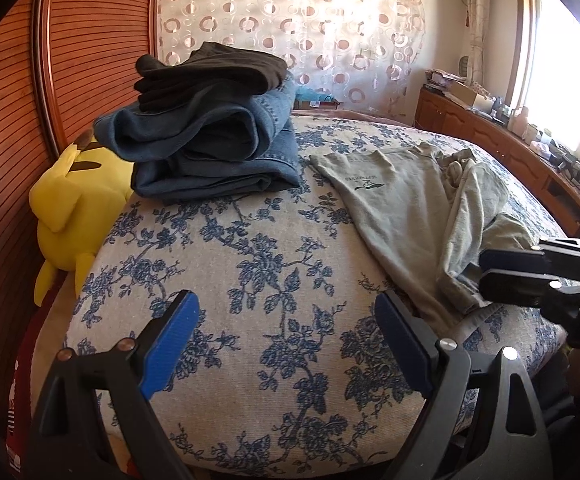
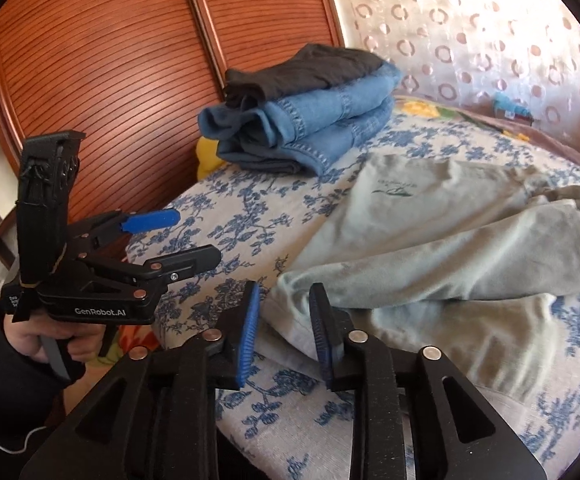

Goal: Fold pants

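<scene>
right gripper (image 2: 283, 302) parted over grey pants (image 2: 430, 256), left gripper (image 1: 285, 308) wide

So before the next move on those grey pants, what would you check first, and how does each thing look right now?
1. Left gripper wide open and holding nothing: ok.
2. Right gripper gripping the grey pants: not ok; its jaws are slightly apart over the near edge, and the cloth looks loose between them.
3. Grey pants lying flat: not ok; one part is bunched and folded over.
4. Bare bedspread in front for folding: ok.
5. Stack of folded jeans sits apart from the grey pants: ok.
</scene>
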Action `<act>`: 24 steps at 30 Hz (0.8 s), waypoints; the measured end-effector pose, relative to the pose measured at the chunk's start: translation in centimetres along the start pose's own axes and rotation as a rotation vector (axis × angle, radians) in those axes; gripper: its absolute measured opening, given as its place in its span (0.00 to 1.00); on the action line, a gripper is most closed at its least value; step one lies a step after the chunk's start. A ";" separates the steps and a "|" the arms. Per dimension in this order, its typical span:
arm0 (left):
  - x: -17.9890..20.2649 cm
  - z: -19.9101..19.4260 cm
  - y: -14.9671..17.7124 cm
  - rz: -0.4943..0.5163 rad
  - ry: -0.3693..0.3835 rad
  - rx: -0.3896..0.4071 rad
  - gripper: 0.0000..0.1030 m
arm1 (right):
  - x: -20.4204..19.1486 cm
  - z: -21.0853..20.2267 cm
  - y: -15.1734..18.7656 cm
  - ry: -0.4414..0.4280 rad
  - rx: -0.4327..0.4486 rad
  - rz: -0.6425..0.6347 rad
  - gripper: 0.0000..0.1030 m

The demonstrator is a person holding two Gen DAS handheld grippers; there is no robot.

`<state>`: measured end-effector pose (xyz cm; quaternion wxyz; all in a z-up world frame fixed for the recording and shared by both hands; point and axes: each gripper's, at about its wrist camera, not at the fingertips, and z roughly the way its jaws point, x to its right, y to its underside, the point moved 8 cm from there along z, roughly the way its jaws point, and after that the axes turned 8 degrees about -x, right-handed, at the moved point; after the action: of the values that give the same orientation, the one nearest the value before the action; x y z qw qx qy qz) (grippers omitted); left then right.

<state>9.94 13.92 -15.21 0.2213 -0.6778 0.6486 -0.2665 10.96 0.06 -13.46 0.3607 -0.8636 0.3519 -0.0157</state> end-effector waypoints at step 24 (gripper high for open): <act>10.6 3.1 -9.3 0.182 0.187 -0.002 0.86 | 18.0 -7.1 2.5 0.395 0.045 0.166 0.54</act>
<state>19.20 3.81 -10.78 0.1827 -0.5885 0.7254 -0.3067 20.97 -16.65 -13.91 0.3040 -0.8037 0.4851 -0.1626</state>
